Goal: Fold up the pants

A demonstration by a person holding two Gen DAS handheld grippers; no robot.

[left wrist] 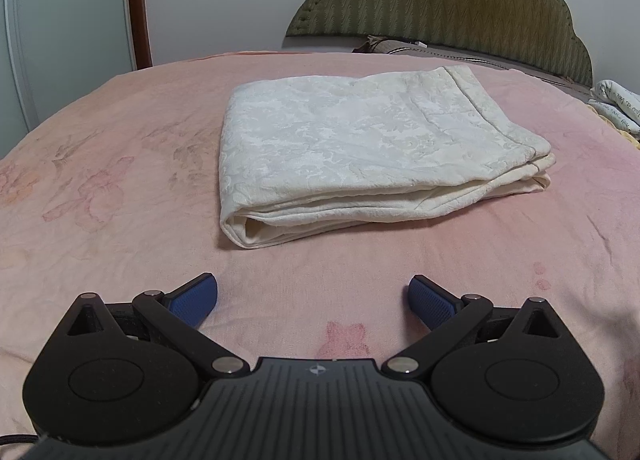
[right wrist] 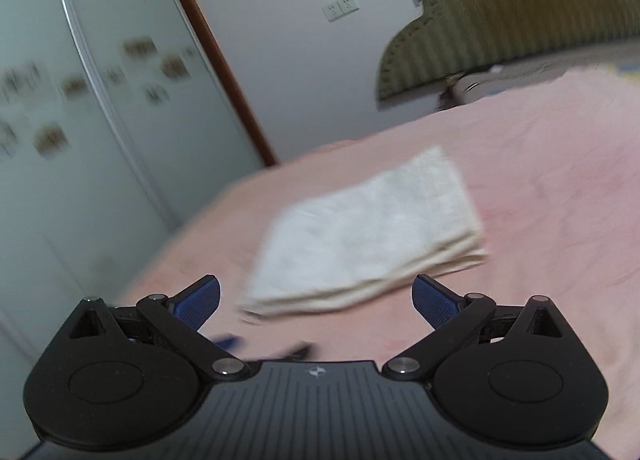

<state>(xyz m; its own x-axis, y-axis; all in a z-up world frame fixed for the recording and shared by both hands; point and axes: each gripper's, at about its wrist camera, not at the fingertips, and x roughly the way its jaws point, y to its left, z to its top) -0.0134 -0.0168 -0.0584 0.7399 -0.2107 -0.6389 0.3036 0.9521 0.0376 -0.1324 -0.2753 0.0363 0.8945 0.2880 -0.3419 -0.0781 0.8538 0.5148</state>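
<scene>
The cream pants (left wrist: 360,155) lie on the pink bed (left wrist: 120,179) as a compact, layered rectangle, rolled fold toward the near left and loose hems at the right, so the folding looks essentially done. The left tool (left wrist: 313,300) hovers low just short of the bundle, fingers spread wide and empty; the right tool (right wrist: 316,302) is likewise spread and holding nothing (its view is tilted and blurred, so detail is poor). What remains, I judge, is tidying: if anything, nudge the splayed right-hand layers flush without snagging the top ply, then leave the stack undisturbed.
</scene>
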